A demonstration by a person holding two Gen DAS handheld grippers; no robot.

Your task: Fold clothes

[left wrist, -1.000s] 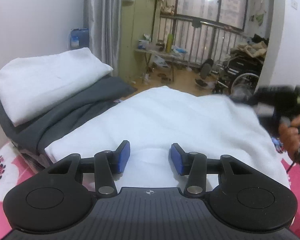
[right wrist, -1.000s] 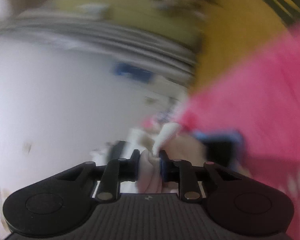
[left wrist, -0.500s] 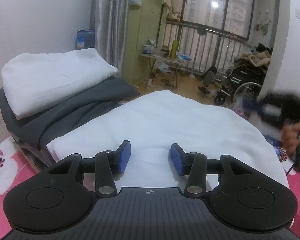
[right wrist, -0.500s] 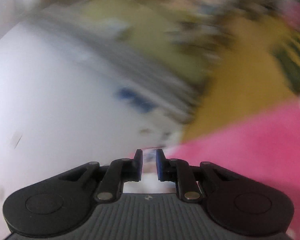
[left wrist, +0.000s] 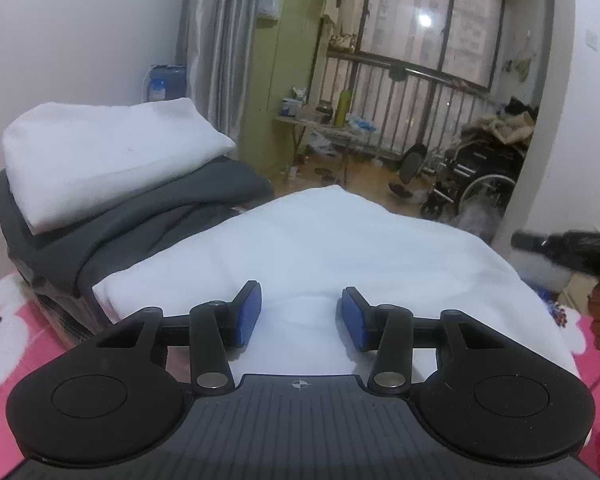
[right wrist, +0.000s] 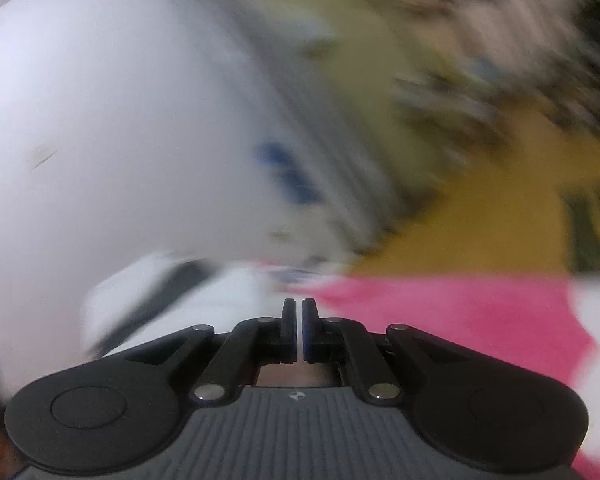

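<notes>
A folded white garment (left wrist: 332,248) lies on the pink floral bed sheet (left wrist: 4,320) straight ahead in the left wrist view. My left gripper (left wrist: 300,312) is open and empty, hovering just above the garment's near edge. My right gripper (right wrist: 299,320) is shut with nothing between its pads; its view is heavily motion-blurred. It also shows at the right edge of the left wrist view (left wrist: 572,248), held off the garment's right side.
A stack of folded clothes, a white piece (left wrist: 108,156) on dark grey ones (left wrist: 140,232), sits at the left against the wall. Beyond the bed are a cluttered small table (left wrist: 324,124), a wheelchair (left wrist: 476,176) and a barred window.
My right gripper let go of the white cloth it pinched, closed empty, and swung away fast. My left gripper stayed open and rose slightly over the garment.
</notes>
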